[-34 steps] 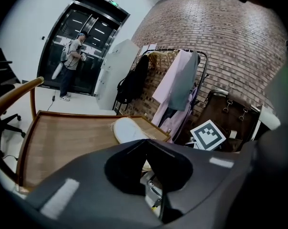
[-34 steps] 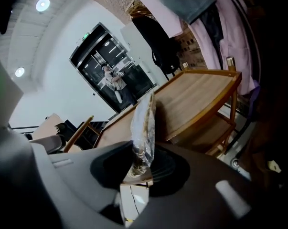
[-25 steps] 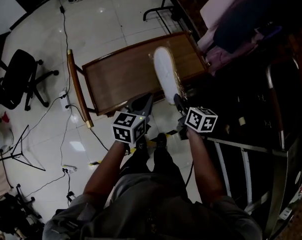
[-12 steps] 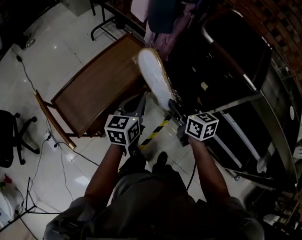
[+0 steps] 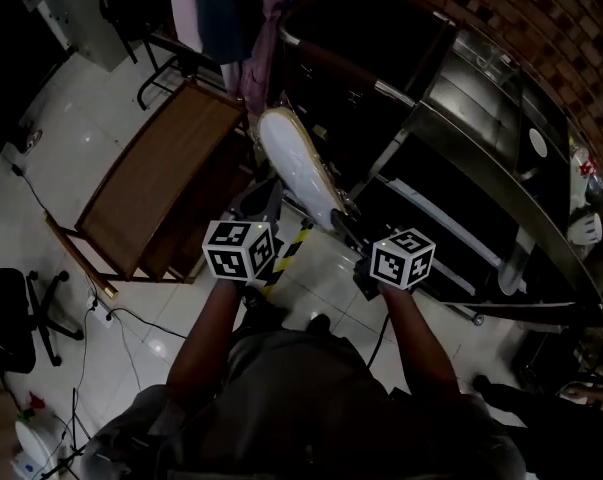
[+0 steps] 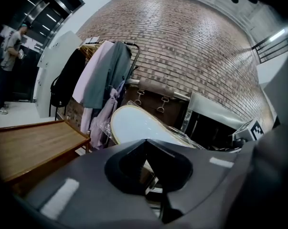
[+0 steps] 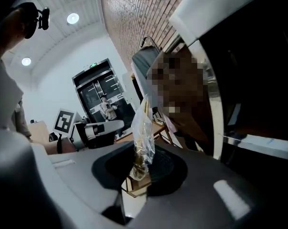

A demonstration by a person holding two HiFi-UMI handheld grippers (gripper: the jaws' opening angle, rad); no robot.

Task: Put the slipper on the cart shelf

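Right gripper [image 5: 343, 226] clamps the slipper [image 5: 296, 168] by its near end; long axis runs far-left. Cart shelf [image 5: 481, 103] sits to its right. Left gripper [image 5: 263, 206] closed, empty. I'd swing right.

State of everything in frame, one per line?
slipper: plastic-wrapped, held in the air
right gripper: shut on the slipper's wrapped edge
left gripper: shut, empty
cart: slipper not on its shelves yet
table: upright on the floor
coats: hanging
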